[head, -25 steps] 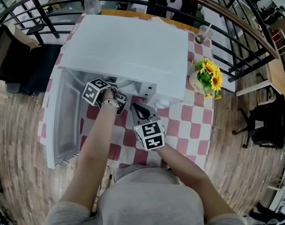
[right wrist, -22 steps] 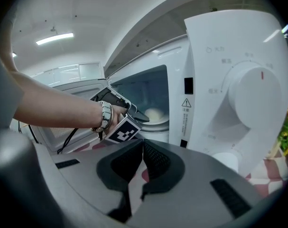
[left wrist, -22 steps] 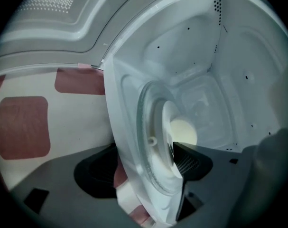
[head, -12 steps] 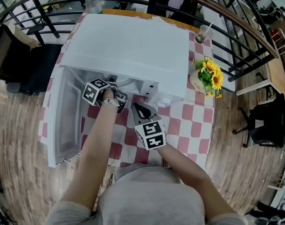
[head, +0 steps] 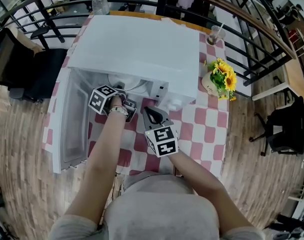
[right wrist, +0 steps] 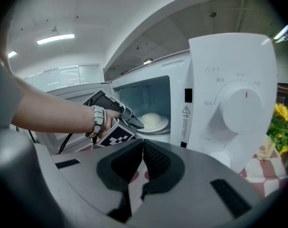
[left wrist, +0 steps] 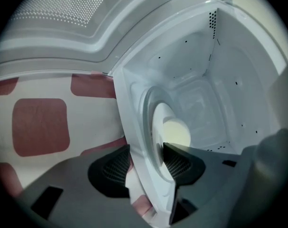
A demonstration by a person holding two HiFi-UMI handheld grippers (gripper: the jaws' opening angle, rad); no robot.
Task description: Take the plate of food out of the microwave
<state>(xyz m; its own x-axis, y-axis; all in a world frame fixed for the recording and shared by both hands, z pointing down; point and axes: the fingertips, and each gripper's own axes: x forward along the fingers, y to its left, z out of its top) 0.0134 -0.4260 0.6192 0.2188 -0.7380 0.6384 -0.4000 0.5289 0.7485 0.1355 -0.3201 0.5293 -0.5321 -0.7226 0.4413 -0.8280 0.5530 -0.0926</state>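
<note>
The white microwave (head: 136,49) stands on the checked table with its door (head: 71,124) swung open to the left. Inside, a white plate (right wrist: 153,122) carrying a pale bun (left wrist: 177,132) rests on the glass turntable. My left gripper (head: 122,95) reaches into the oven's mouth. Its jaws (left wrist: 146,158) are closing, with the plate's front rim (left wrist: 158,127) and the oven's sill showing between them; the pads do not visibly press on the plate. In the right gripper view its tips (right wrist: 136,122) reach the plate's edge. My right gripper (head: 150,113) waits in front of the oven, shut (right wrist: 143,158) on nothing.
The control panel with a round knob (right wrist: 238,108) is right of the cavity. A vase of sunflowers (head: 219,84) stands right of the microwave, a cup with a straw (head: 215,36) behind it, a water bottle (head: 98,1) at the far edge. Railings ring the table.
Both grippers stay almost where they were at the oven's mouth. The head view has shifted slightly.
</note>
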